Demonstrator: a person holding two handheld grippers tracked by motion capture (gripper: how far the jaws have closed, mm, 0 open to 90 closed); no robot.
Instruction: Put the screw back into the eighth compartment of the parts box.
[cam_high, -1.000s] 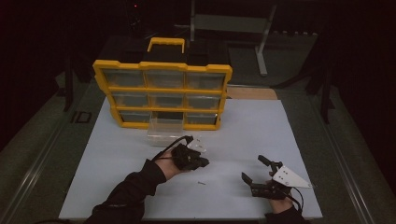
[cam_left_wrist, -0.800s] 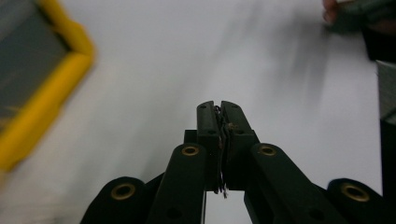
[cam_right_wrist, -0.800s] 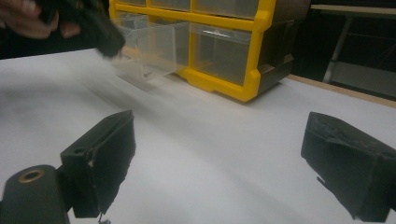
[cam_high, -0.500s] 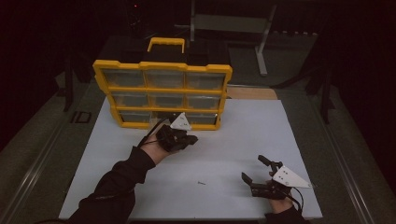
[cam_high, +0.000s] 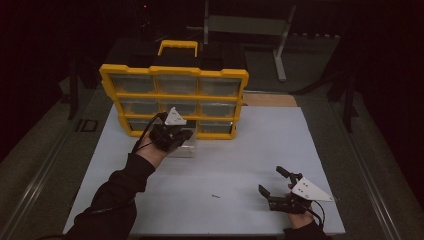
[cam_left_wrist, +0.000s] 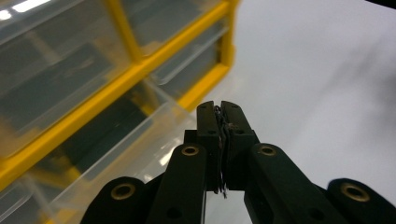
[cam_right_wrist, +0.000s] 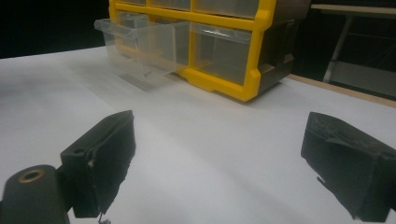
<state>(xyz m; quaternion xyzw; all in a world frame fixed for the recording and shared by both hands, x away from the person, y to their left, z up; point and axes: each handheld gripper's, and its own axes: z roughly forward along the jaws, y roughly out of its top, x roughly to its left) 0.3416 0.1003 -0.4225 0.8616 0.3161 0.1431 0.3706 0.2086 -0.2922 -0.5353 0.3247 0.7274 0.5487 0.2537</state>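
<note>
A yellow organizer (cam_high: 174, 95) with clear drawers stands upright at the back of the white mat (cam_high: 260, 145). One clear drawer (cam_high: 184, 149) at its bottom row is pulled out onto the mat. My left gripper (cam_high: 181, 136) hovers just above that drawer, jaws shut. In the left gripper view its shut tips (cam_left_wrist: 222, 106) hang beside the open drawer (cam_left_wrist: 116, 154), with a thin frayed line in the seam between the pads. My right gripper (cam_high: 272, 181) rests open near the mat's front right. Its spread jaws (cam_right_wrist: 224, 163) face the organizer (cam_right_wrist: 233, 51) and the open drawer (cam_right_wrist: 140, 44).
A tiny dark item (cam_high: 215, 196) lies on the mat between the two hands. A metal stand (cam_high: 280, 45) and dark surroundings lie behind the organizer. A wooden strip (cam_high: 270, 100) shows at the mat's far edge.
My left gripper has moved from the middle of the mat away from the person to the pulled-out drawer. The right gripper has stayed in place, open.
</note>
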